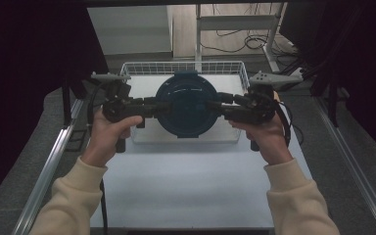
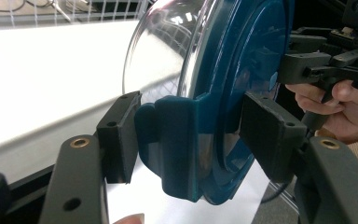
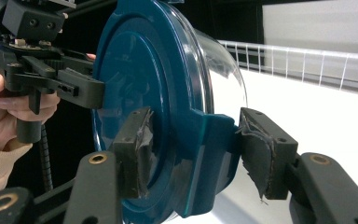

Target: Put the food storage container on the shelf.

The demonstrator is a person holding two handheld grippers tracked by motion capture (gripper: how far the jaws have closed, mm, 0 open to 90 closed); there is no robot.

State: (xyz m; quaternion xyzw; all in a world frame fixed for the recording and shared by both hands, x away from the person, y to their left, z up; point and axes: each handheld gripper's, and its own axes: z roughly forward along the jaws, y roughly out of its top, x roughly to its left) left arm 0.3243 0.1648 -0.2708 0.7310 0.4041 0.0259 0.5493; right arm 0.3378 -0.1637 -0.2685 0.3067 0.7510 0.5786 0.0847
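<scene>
Curtained lab: rig table (image 1: 186,171), floor cables (image 1: 235,41)

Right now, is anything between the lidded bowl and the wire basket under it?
Nothing visible. The bowl, gripped at opposite lid clips by the left gripper and right gripper, hangs over the basket. What shows of the basket floor around the bowl looks bare; the part directly beneath is hidden.

Both tools (image 1: 149,108) (image 1: 220,108) clamp blue-lidded container (image 1: 186,104)
</scene>
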